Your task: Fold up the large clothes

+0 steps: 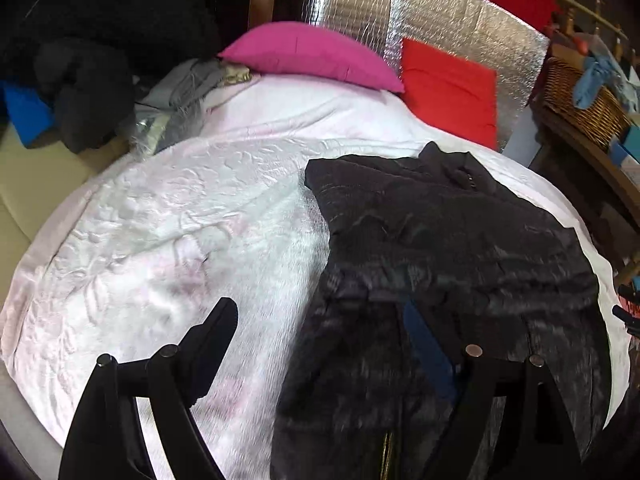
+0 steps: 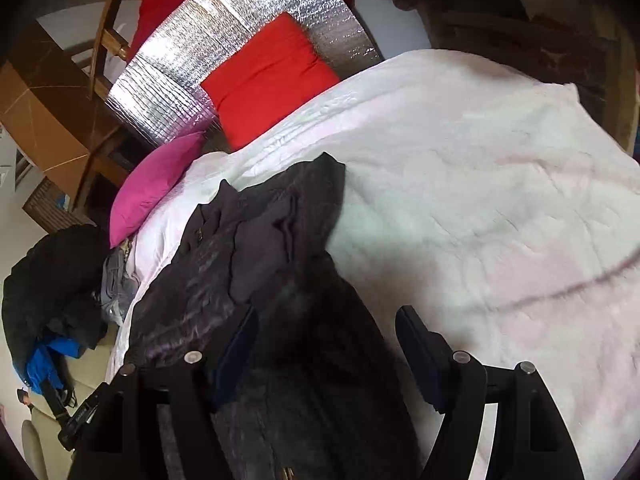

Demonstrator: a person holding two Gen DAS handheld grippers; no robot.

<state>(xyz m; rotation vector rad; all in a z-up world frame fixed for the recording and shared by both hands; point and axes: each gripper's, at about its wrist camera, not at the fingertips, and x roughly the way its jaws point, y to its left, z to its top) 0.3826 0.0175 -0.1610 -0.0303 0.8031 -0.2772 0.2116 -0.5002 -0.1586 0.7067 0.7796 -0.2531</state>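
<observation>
A dark quilted jacket lies on the white and pink bedspread, on its right half in the left wrist view. My left gripper is open above the jacket's lower edge, its left finger over bare bedspread and its right finger over the jacket. In the right wrist view the jacket runs from the centre to the bottom left, partly folded over itself. My right gripper is open and empty just above the jacket's right edge, with the bedspread to its right.
A magenta pillow and a red pillow lean on a silver foil panel at the head of the bed. A pile of dark and grey clothes lies at the left. A wicker basket stands on a shelf at the right.
</observation>
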